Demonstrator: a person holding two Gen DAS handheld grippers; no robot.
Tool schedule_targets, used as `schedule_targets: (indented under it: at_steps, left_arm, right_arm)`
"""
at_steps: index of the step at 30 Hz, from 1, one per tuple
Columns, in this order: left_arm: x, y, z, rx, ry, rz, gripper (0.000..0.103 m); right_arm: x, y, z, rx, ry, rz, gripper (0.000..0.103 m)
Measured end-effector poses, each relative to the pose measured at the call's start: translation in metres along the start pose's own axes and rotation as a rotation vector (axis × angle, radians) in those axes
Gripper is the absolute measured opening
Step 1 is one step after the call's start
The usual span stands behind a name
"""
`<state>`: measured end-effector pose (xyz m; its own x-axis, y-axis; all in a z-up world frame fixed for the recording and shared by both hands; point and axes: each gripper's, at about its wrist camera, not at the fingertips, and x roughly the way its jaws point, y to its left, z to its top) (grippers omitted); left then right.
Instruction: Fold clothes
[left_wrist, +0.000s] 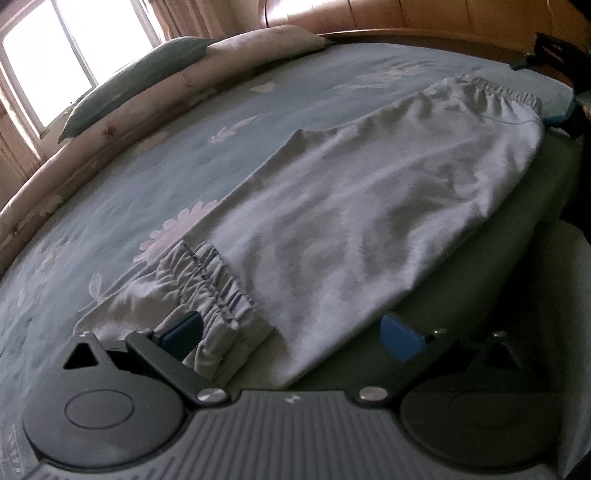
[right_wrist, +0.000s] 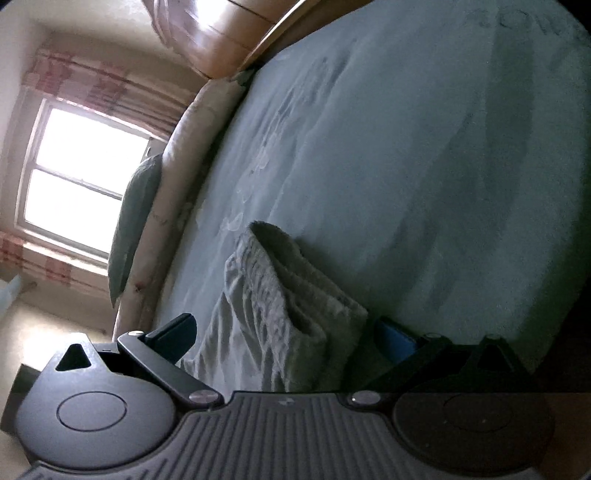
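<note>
Grey cotton trousers (left_wrist: 354, 206) lay folded lengthwise on the bed (left_wrist: 258, 110), stretched along its near edge, with the gathered elastic waistband (left_wrist: 498, 94) at the far end and the elasticated cuffs (left_wrist: 207, 291) at the near end. One cuff sat on top of the other, and a dark line of stitching ran across the gathers. The bed wore a blue-green sheet printed with pale flowers; a padded beige headboard (left_wrist: 110, 140) curved along its far side, with a green pillow (left_wrist: 133, 81) leaning against it and a bright window (left_wrist: 66, 55) beyond.

The left tongs (left_wrist: 291, 332) stood wide apart, low over the cuff end. Its left blue pad (left_wrist: 183, 325) was touching or just beside the bunched cuff, while the right pad (left_wrist: 400, 338) hung off the trouser edge, over the dark green side of the mattress. Nothing was pinched between them.

The right tongs (right_wrist: 284, 339) were likewise spread apart, tilted steeply on their side. Between the fingers rose a crumpled grey fold of the trousers (right_wrist: 280, 302), lying on the sheet (right_wrist: 406, 166); neither finger pressed on it. The right-hand blue pad (right_wrist: 397, 341) sat just beside the cloth, in shadow.
</note>
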<state>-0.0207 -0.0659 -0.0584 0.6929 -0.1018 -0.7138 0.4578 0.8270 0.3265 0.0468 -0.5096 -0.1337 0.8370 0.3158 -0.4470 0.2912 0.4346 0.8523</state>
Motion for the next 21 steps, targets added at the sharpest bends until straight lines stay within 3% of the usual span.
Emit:
schedule_targets:
  at_steps: [5,8,21]
  left_arm:
    - [0.001,-0.006,0.003,0.026,0.003,0.001,0.102]
    - [0.002,-0.006,0.004,0.021,0.004,-0.006,0.102]
    - [0.002,-0.006,0.001,0.01,0.009,-0.004,0.102]
  right_arm:
    - [0.003,0.005,-0.004,-0.036,0.032,-0.015,0.103]
    - [0.003,0.003,-0.01,0.01,0.042,0.016,0.103]
    - [0.012,0.006,-0.003,-0.041,0.036,0.075,0.103]
